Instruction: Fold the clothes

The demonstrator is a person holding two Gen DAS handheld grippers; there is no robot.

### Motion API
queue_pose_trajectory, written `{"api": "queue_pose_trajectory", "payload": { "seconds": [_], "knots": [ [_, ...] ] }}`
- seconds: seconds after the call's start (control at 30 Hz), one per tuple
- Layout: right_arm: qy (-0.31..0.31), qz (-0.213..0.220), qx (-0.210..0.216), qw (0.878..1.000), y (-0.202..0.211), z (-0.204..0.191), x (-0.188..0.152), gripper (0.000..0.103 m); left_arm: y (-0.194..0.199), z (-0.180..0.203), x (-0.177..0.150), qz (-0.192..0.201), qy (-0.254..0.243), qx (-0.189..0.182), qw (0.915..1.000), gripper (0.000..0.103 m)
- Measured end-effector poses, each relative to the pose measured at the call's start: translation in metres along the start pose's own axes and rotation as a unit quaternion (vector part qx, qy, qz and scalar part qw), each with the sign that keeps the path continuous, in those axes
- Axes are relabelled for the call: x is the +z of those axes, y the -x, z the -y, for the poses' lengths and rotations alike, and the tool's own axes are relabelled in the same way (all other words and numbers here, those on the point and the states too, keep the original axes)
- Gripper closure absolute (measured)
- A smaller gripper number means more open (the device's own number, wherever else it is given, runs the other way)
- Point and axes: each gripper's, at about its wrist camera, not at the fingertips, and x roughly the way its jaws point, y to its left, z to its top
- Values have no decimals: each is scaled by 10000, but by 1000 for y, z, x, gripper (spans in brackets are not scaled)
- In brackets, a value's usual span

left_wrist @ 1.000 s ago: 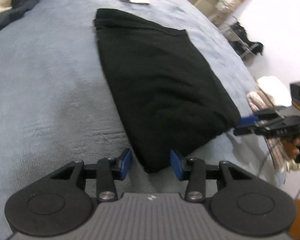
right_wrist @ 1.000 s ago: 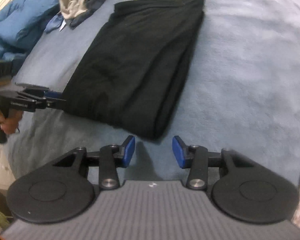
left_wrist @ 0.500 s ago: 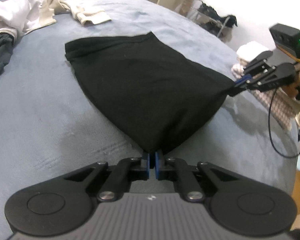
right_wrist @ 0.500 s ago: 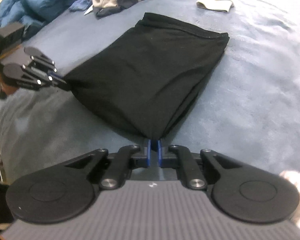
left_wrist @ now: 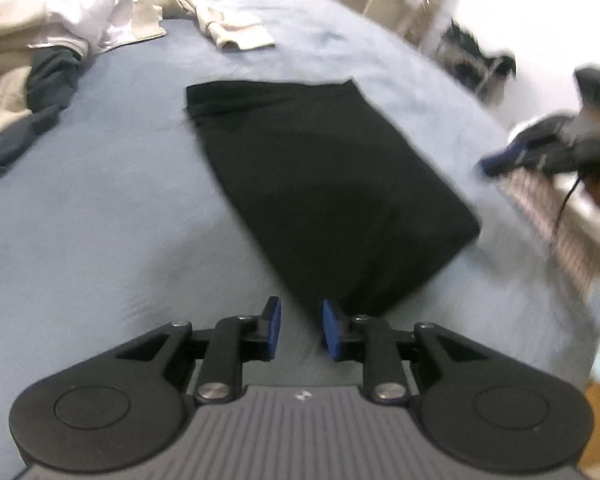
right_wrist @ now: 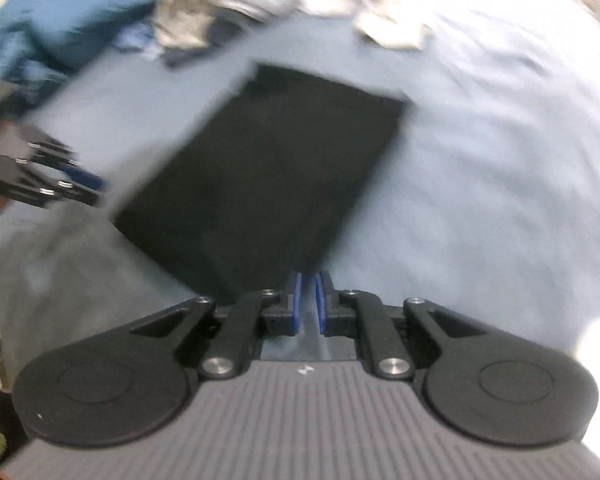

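A black garment lies folded flat as a long rectangle on the blue bed. My left gripper hovers just short of its near corner. Its jaws are opening, with only the sheet showing between the blue pads. In the right wrist view the same garment lies ahead of my right gripper. That gripper's jaws are opening too, by a narrow slit with no cloth in it. Each gripper shows blurred in the other's view, clear of the cloth: the right gripper and the left gripper.
A heap of light and dark clothes lies at the bed's far left, with a beige piece beyond the garment. A checked folded stack sits at the right edge. A blue duvet is bunched at the far left.
Both grippers were shut on the garment's near corners, which they held taut. They have now let go and drawn up and back, and the garment lies flat.
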Motion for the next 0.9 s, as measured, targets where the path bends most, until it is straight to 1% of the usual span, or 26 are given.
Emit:
{"api": "queue_pose_trajectory", "payload": {
  "seconds": [0.07, 0.13, 0.17, 0.2, 0.23, 0.3, 0.33, 0.37, 0.4, 0.43, 0.47, 0.57, 0.67, 0.73, 0.83, 0.87, 0.9],
  "knots": [
    [309, -173, 264, 9990, -28, -4, 4, 95, -19, 4, 3, -36, 137, -161, 9998, 76],
    [465, -557, 260, 9970, -49, 2, -11, 96, -33, -3, -11, -313, 262, -92, 9991, 75],
    [329, -640, 237, 9971, -48, 10, -18, 96, -35, -8, -18, -416, 361, -77, 9985, 75],
    [132, -690, 212, 9973, -44, 20, -24, 96, -29, -14, -22, -406, 528, -141, 9977, 75],
    [-65, -739, 187, 9971, -40, 29, -31, 92, -21, -19, -23, -409, 715, -171, 9965, 73],
    [-527, -617, 137, 9966, -24, 46, -29, 90, -8, -28, -20, -346, 1057, -207, 9936, 66],
    [-762, -542, 113, 9956, -15, 55, -27, 86, -3, -33, -16, -285, 1203, -220, 9921, 63],
    [-1037, -395, 172, 9937, -12, 64, -23, 76, -3, -37, -10, -200, 1318, -238, 9908, 59],
    [-1324, -225, 256, 9906, -11, 74, -17, 68, -3, -42, -4, -91, 1451, -255, 9891, 56],
    [-1566, -70, 350, 9870, -14, 84, -10, 55, -7, -47, 5, 42, 1606, -267, 9866, 54],
    [-1726, 50, 449, 9840, -22, 92, -4, 51, -14, -53, 13, 130, 1752, -279, 9840, 51],
    [-2206, 258, 747, 9722, -51, 122, 11, 49, -45, -75, 40, 313, 2185, -315, 9748, 50],
    [-2767, 448, 982, 9549, -80, 151, 17, 48, -76, -95, 66, 436, 2445, -414, 9678, 50],
    [-3050, 598, 1146, 9435, -94, 164, 20, 47, -90, -104, 83, 524, 2454, -474, 9668, 50],
    [-3379, 834, 1414, 9268, -113, 178, 29, 46, -102, -107, 102, 670, 2290, -451, 9701, 50],
    [-3470, 916, 1489, 9214, -120, 182, 32, 44, -105, -109, 106, 711, 2274, -463, 9701, 50],
    [-3571, 971, 1557, 9159, -125, 186, 34, 44, -107, -111, 107, 723, 2330, -515, 9684, 50]
  ]
}}
